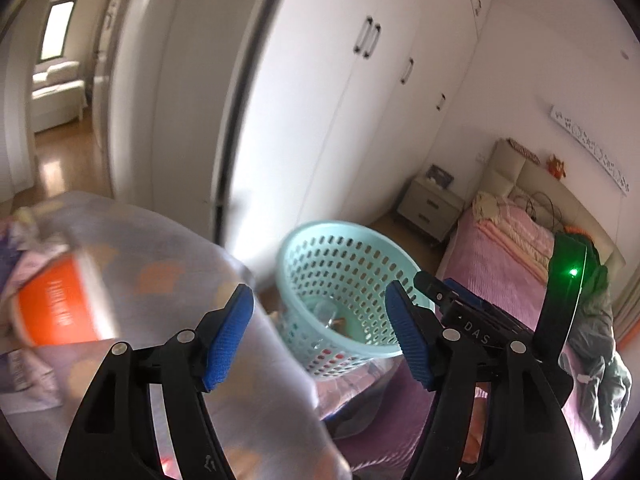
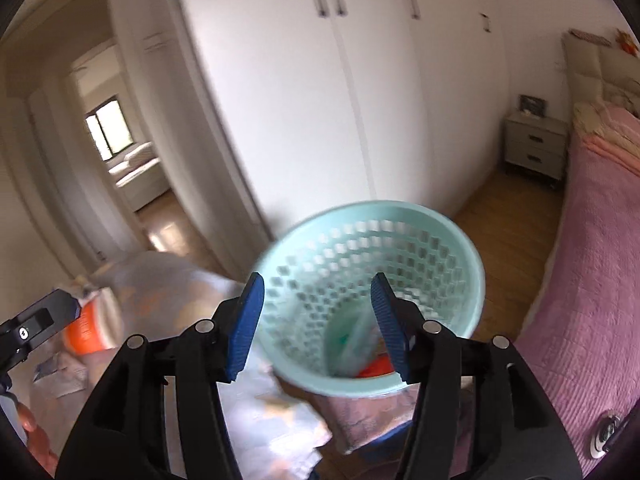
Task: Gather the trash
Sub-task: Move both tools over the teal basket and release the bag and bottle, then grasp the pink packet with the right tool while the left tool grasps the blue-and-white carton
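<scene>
Both tools stand apart and empty: left tool [image 1: 320, 336], right tool [image 2: 318, 326]. The perforated mint wastebasket [image 2: 372, 292], on the bed [image 2: 592, 320], already holds scraps. Likely next: fetch the orange container [image 1: 60, 308] on the patterned quilt [image 1: 168, 264].

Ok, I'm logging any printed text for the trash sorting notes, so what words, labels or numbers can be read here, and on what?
"DAS": white letters on the black body of the right gripper, seen from the left wrist.
Orange container: white lettering on its side, too blurred to read.
Papers beside it: print too small and blurred to read.
Wall strip above the bed: pattern only, nothing legible.
</scene>
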Demonstrator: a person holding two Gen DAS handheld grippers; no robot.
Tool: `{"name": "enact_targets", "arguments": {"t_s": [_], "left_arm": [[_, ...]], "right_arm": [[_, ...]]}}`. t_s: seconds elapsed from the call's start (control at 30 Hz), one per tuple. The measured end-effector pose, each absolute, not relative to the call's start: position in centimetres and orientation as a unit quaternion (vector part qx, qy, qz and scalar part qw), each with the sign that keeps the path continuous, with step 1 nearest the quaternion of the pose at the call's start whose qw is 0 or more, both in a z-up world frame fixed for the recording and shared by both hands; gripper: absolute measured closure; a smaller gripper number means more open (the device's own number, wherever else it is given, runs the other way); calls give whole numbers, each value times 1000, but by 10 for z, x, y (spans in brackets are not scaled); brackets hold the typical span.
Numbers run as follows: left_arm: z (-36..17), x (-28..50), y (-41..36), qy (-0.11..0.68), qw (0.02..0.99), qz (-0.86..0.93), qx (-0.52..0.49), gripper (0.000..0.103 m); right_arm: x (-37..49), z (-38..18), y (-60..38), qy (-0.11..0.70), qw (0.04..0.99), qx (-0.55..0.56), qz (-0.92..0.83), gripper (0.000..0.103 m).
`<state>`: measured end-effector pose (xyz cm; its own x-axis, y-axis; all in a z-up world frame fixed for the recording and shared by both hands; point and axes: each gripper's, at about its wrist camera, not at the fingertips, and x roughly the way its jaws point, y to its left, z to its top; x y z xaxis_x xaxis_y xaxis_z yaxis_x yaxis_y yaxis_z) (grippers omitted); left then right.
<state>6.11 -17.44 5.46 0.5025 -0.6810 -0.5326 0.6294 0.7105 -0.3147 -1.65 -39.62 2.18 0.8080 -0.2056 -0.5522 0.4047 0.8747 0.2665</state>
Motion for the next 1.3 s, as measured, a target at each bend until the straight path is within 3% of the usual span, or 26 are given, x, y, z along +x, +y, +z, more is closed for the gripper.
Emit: {"name": "enact_targets", "arguments": {"t_s": [0.27, 0.43, 0.5, 0.67, 0.8, 1.2, 1.3], "left_arm": [[69, 52, -66, 300, 899, -305, -95, 30], [64, 62, 1, 319, 917, -216, -103, 30], [56, 68, 32, 339, 918, -174, -112, 30], [34, 79, 89, 362, 911, -121, -155, 30], [19, 92, 107, 379, 903, -112, -169, 30], [-15, 101, 98, 412, 885, -135, -170, 32], [-17, 94, 90, 415, 881, -157, -164, 38]], "right_arm": [[-14, 42, -313, 256, 953, 152, -64, 51], [-8, 33, -256, 271, 954, 126, 4, 45], [-6, 24, -235, 282, 953, 111, 21, 36], [2, -1, -189, 318, 942, 81, 76, 35], [8, -17, -162, 349, 930, 50, 106, 27], [25, -49, -126, 405, 905, -13, 131, 27], [27, -53, -123, 408, 903, -20, 130, 27]]}}
